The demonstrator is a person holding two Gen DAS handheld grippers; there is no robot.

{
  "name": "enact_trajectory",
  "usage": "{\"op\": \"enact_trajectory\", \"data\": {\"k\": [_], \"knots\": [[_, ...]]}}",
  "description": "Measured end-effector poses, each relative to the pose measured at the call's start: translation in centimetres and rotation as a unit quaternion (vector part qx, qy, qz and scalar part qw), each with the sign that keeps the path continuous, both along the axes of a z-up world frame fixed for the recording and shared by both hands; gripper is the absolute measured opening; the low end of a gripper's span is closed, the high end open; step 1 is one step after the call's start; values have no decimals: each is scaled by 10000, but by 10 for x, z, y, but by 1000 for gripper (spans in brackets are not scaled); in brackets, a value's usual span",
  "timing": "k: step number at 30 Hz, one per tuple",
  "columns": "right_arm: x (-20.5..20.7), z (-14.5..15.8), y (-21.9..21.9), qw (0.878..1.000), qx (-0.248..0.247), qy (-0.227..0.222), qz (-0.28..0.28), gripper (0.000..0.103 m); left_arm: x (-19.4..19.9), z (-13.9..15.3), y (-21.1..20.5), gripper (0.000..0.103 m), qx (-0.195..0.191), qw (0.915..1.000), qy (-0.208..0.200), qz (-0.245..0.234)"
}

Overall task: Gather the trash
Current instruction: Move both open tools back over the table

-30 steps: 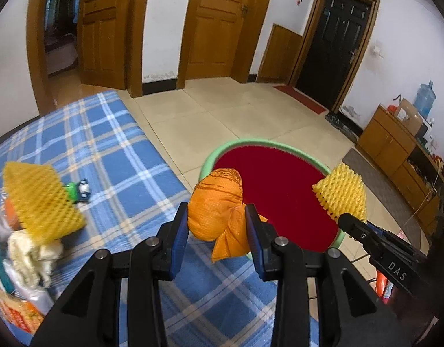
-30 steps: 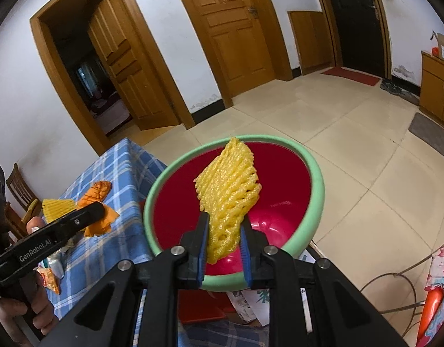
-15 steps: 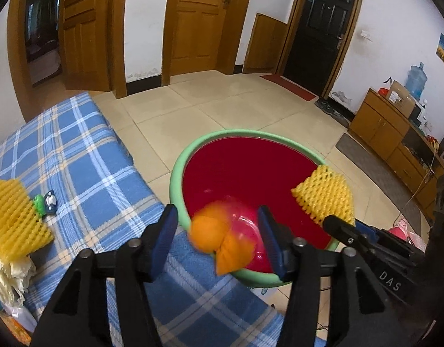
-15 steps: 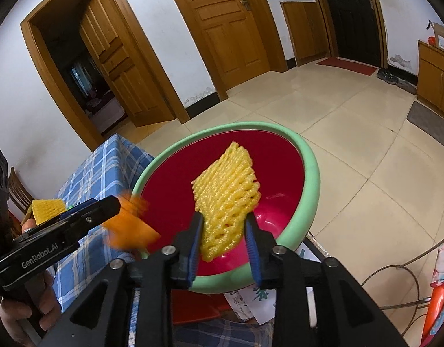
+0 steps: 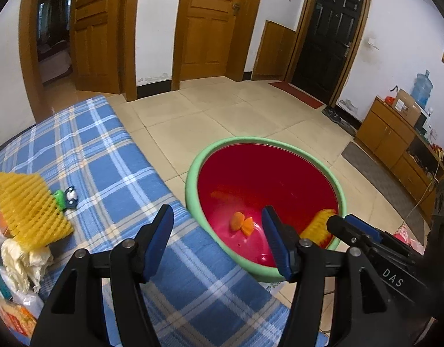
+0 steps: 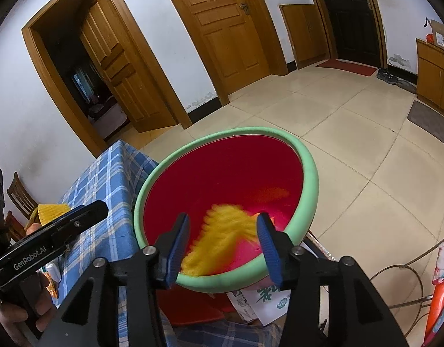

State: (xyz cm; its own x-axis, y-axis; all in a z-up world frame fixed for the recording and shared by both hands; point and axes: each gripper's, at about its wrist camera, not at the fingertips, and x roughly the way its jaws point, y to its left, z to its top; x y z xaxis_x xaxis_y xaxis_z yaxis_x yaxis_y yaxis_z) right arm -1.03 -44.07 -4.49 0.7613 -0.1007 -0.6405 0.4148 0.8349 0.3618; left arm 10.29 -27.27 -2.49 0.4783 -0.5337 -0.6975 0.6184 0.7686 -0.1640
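A red basin with a green rim (image 5: pixel 193 167) (image 6: pixel 310 170) stands beside the blue checked table. My left gripper (image 5: pixel 219 235) hangs over the table edge and basin, its jaws opening with nothing between them. The orange net bag (image 5: pixel 242 222) lies on the basin floor. My right gripper (image 6: pixel 222 241) is over the basin's near rim, jaws opening. The yellow foam net (image 6: pixel 222 237) is blurred, falling free between the pads into the basin; its tip (image 5: pixel 318 225) shows in the left wrist view.
On the blue checked tablecloth (image 5: pixel 106 156) lie another yellow foam net (image 5: pixel 28 211), a small green toy (image 5: pixel 66 197), crumpled white paper (image 5: pixel 25 263) and snack wrappers (image 5: pixel 10 315). Tiled floor, wooden doors and a low cabinet (image 5: pixel 395 144) lie beyond. A hand (image 6: pixel 16 315) holds the left gripper.
Both grippers opened. The orange net bag dropped from the left gripper into the basin. The yellow foam net slipped out of the right gripper and is falling.
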Motion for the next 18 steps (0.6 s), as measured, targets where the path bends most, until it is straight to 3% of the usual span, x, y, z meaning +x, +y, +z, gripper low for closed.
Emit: {"op": "enact_trajectory", "data": {"k": [11, 18], "knots": [[-4, 12, 17, 9999, -83, -102, 60, 74, -11, 10, 40, 66, -56, 9989, -22, 467], [-2, 17, 34, 9997, -19, -124, 229, 78, -15, 15, 77, 66, -68, 9962, -23, 865]]}}
